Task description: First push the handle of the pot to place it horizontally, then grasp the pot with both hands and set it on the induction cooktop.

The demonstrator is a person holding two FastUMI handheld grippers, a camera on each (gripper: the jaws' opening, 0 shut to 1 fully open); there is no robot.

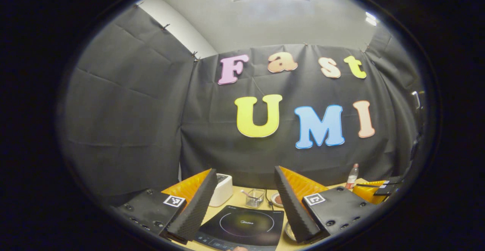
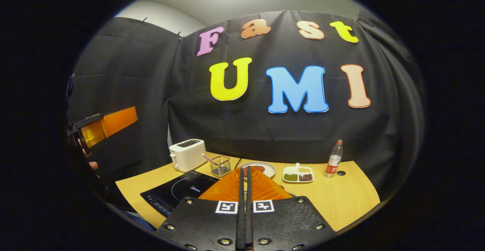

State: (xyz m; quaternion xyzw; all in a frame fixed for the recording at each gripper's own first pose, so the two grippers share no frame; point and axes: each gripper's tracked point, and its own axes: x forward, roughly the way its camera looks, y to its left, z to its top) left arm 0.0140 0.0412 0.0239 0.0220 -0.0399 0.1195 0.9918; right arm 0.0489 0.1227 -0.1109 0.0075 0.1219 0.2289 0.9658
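The black induction cooktop (image 1: pixel 242 226) (image 2: pixel 182 192) lies flat on the wooden table (image 2: pixel 341 198), near its front left. My left gripper (image 1: pixel 245 171) is held above it, open, with nothing between its fingers. My right gripper (image 2: pixel 244 169) is shut on nothing, fingers pressed together, and points at the middle of the table. A pale curved rim (image 1: pixel 290 231) peeks out beside the left gripper's right finger; I cannot tell whether it is the pot. In the right gripper view the left gripper (image 2: pixel 102 128) hangs at the far left, held by a hand (image 2: pixel 89 156).
Behind the cooktop stand a white toaster (image 2: pixel 186 154) and a small wire basket (image 2: pixel 220 165). Further right are a plate (image 2: pixel 261 169), a divided dish (image 2: pixel 298 174) and a plastic bottle (image 2: pixel 333 159). The table's right half is bare wood.
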